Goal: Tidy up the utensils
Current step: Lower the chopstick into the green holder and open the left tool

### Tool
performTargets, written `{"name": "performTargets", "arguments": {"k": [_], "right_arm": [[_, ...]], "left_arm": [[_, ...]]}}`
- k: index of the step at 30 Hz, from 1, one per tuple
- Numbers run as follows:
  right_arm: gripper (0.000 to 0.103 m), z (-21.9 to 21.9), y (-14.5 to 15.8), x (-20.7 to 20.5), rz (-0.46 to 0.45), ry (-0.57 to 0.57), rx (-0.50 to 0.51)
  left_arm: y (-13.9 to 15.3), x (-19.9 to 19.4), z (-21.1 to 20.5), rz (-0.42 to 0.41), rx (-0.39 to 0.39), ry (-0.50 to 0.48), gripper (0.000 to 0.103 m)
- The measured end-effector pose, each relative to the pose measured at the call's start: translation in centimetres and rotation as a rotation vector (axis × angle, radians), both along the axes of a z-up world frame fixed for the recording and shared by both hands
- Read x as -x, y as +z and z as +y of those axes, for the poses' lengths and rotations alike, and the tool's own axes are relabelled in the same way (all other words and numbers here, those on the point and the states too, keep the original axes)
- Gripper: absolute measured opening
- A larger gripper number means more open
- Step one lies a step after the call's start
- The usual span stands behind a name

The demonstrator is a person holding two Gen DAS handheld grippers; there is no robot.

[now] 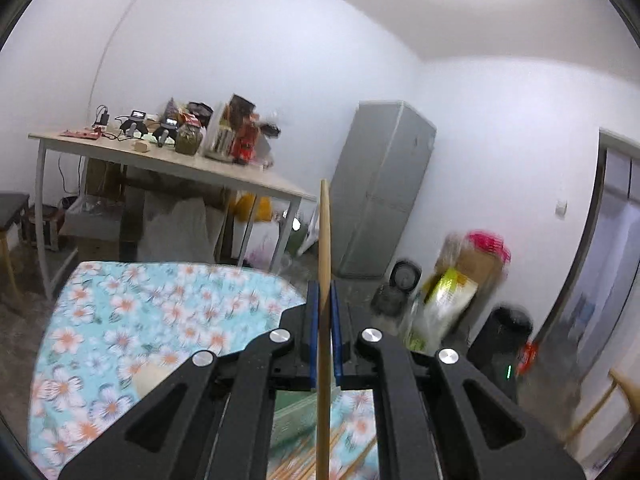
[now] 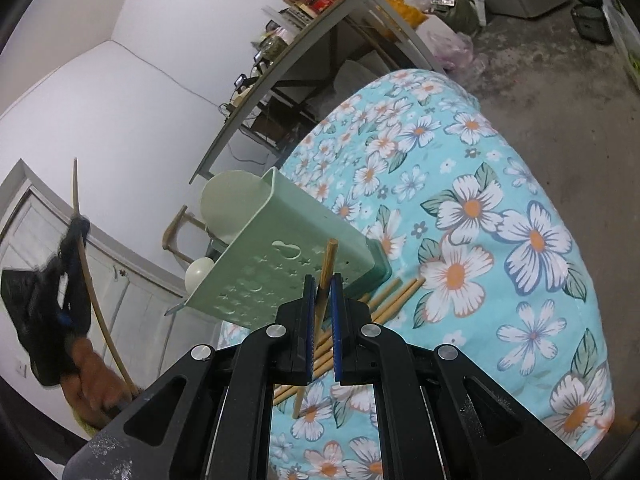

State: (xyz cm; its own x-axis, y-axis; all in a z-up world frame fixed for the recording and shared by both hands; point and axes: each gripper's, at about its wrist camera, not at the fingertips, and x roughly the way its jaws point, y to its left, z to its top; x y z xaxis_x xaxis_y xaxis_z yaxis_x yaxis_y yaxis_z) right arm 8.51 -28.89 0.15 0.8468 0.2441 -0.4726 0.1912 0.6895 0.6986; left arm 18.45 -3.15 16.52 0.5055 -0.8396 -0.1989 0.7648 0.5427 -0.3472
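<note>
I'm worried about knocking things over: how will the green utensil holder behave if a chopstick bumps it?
The green utensil holder looks like thin perforated plastic, so probably light and easy to shove. It stands tall on the soft floral cloth, so it may tip or slide. Its rigid walls should not flex much.

- No text, label, brand, number or sign can be read in either wrist view.
- The packages and bottles on the pale-topped metal-legged side table [image 1: 224, 168] and the yellow-green bag against the wall [image 1: 448, 300] are too blurred to make out any print.
</note>
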Motion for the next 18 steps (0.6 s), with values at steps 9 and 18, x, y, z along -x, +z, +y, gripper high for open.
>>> {"name": "performTargets", "arguments": {"k": [9, 18], "right_arm": [[0.005, -0.3, -0.2, 0.4, 0.003, -0.002, -0.015], [0.006, -0.9, -0.7, 0.4, 0.009, -0.008, -0.03]], "left_arm": [[0.2, -5.1, -2.9, 0.055, 0.115, 0.117, 0.005], [-2.0, -9.9, -5.5, 0.164, 0.116, 0.202, 0.005]]}}
